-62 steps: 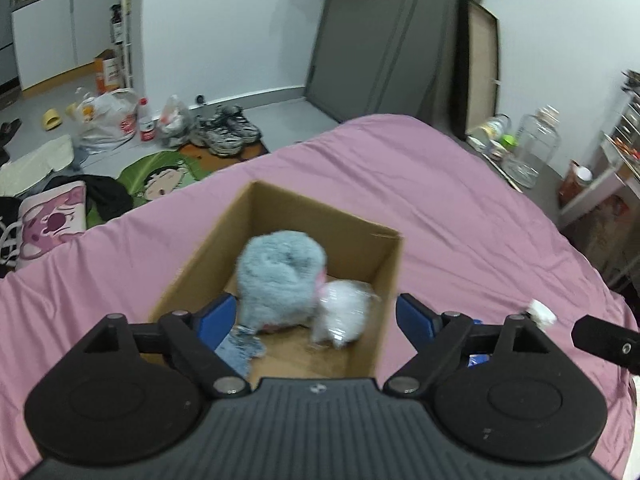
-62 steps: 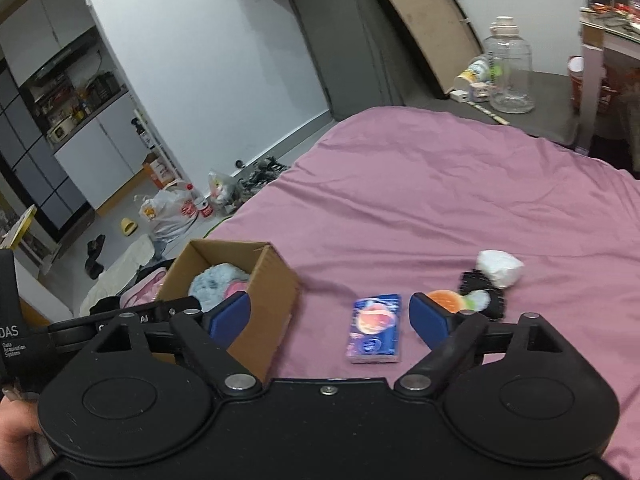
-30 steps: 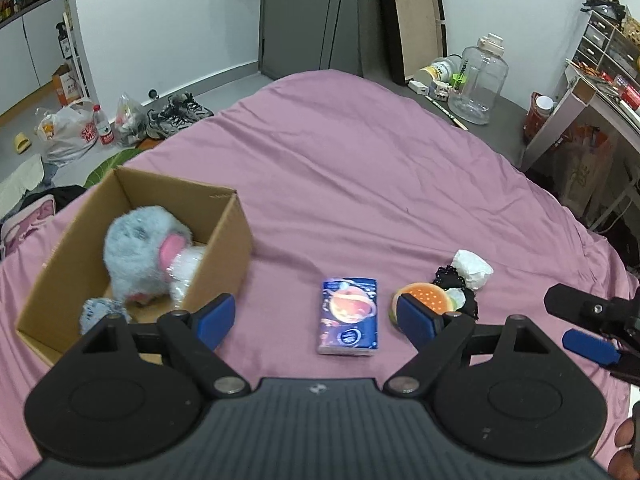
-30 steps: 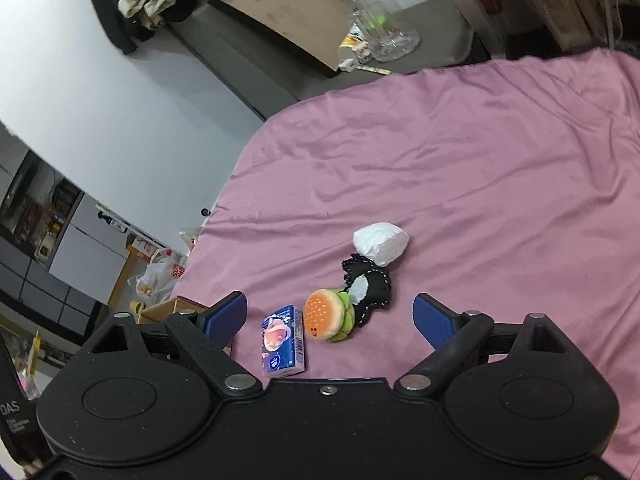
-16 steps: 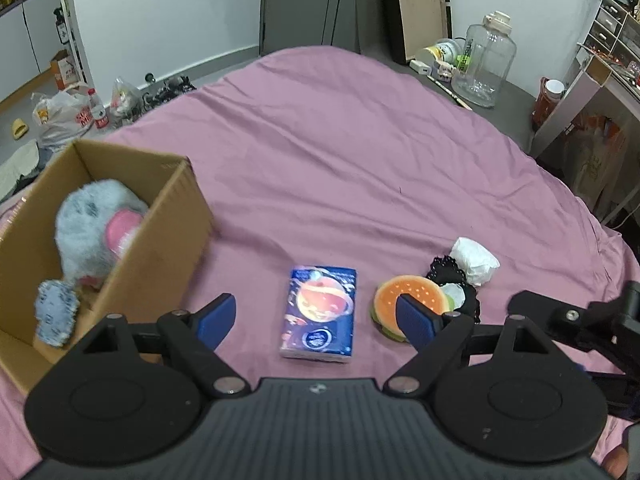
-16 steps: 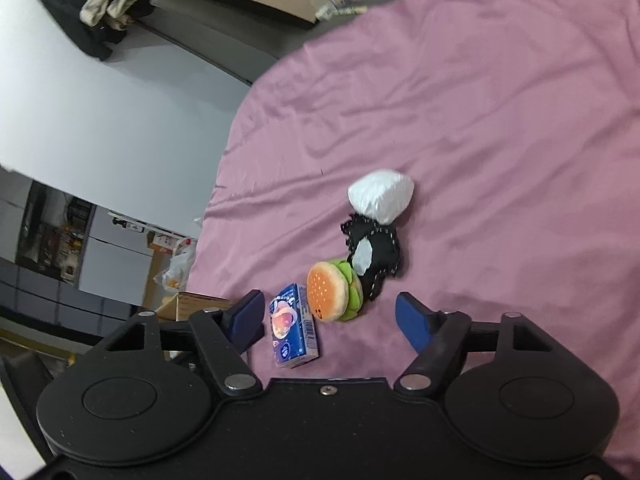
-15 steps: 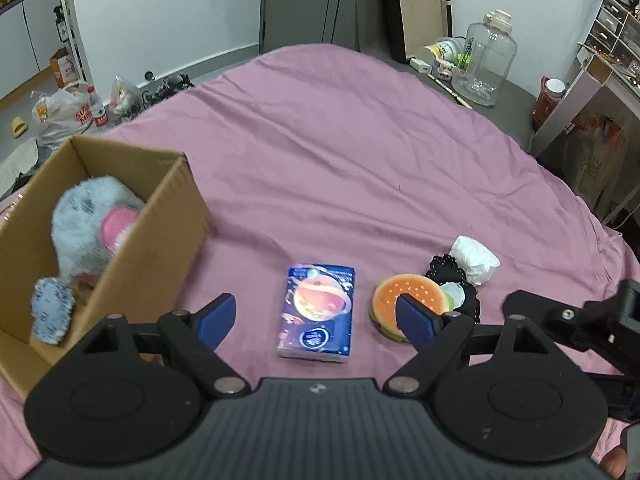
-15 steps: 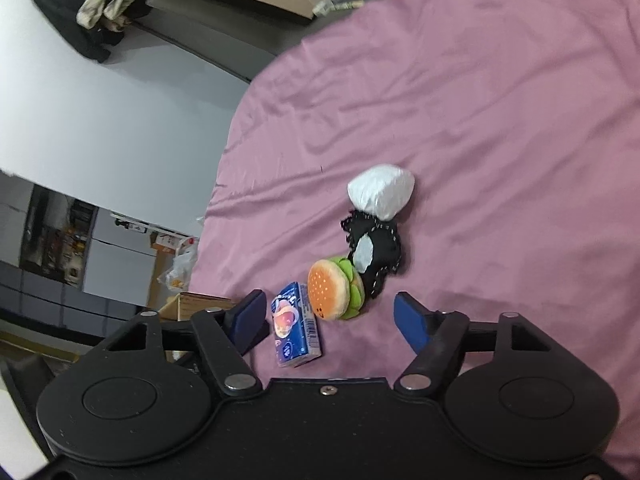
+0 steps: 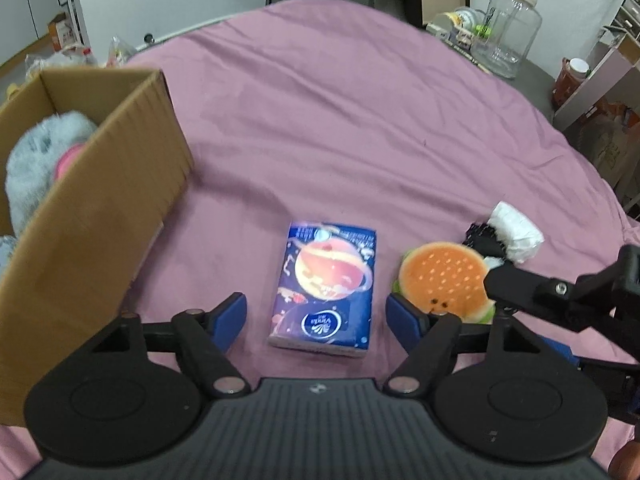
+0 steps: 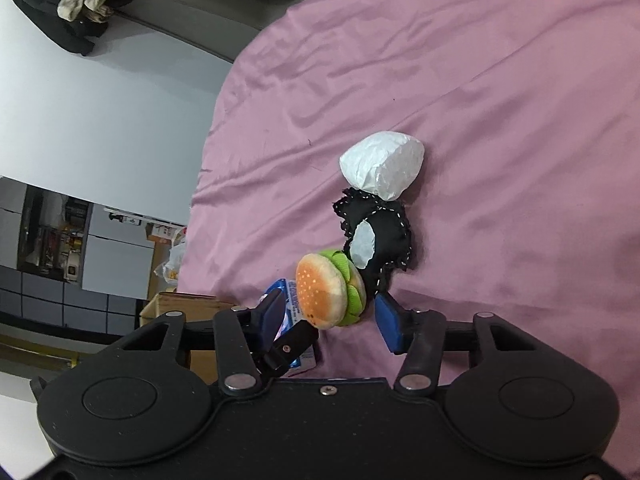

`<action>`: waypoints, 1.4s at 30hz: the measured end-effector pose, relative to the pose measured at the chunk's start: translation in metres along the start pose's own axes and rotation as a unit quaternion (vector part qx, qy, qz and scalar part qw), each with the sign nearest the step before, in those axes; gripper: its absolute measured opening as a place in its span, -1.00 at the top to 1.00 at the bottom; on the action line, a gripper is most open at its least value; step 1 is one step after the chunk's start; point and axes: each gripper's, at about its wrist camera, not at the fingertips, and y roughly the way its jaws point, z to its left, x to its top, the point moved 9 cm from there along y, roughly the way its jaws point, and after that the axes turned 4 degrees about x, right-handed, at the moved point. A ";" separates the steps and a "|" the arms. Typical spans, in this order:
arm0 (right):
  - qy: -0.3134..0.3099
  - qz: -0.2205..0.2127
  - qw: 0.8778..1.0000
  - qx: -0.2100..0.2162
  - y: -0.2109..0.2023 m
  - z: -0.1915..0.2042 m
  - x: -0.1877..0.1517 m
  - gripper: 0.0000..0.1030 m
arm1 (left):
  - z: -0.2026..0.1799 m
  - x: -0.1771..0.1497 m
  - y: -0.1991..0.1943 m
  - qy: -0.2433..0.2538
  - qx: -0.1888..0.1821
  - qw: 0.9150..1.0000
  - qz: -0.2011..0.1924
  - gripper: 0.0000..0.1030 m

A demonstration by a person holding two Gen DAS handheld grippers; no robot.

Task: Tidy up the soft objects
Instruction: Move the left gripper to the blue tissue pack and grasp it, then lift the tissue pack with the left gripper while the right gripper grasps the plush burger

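A blue tissue pack [image 9: 328, 286] lies on the pink bedspread [image 9: 340, 120] between the open jaws of my left gripper [image 9: 316, 320], close in front of it. A plush burger [image 9: 442, 276] lies to its right, with a black plush [image 9: 482, 238] and a white wad [image 9: 516, 230] behind it. My right gripper [image 10: 330, 320] is open, its jaws on either side of the plush burger [image 10: 330, 296], not closed on it. The black plush [image 10: 376, 240] and white wad [image 10: 382, 164] lie beyond. A cardboard box [image 9: 92, 200] at the left holds a grey fluffy toy [image 9: 38, 152].
The right gripper's arm [image 9: 560, 300] reaches in from the right in the left wrist view. A glass jar [image 9: 510, 36] and clutter stand on the floor beyond the bed. Bags lie on the floor at far left [image 9: 72, 54].
Both grippers have moved forward and down: the left onto the tissue pack, the right onto the plush burger. The box has slid toward the left edge of the left view.
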 end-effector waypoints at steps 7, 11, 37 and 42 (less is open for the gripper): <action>-0.009 0.000 1.000 -0.021 0.011 -0.004 0.000 0.08 | 0.005 -0.001 0.007 -0.009 -0.010 1.000 0.003 -0.36; -0.018 0.000 0.999 -0.027 0.011 -0.005 -0.001 0.52 | 0.003 -0.003 0.007 -0.001 -0.010 1.000 0.004 -0.18; -0.067 -0.103 0.992 -0.032 -0.094 0.018 -0.034 0.60 | 0.016 0.002 -0.098 0.024 -0.066 0.996 -0.060 0.01; -0.077 -0.123 0.989 -0.033 -0.110 0.029 -0.044 0.60 | 0.028 0.003 -0.117 0.021 -0.073 0.995 -0.072 0.01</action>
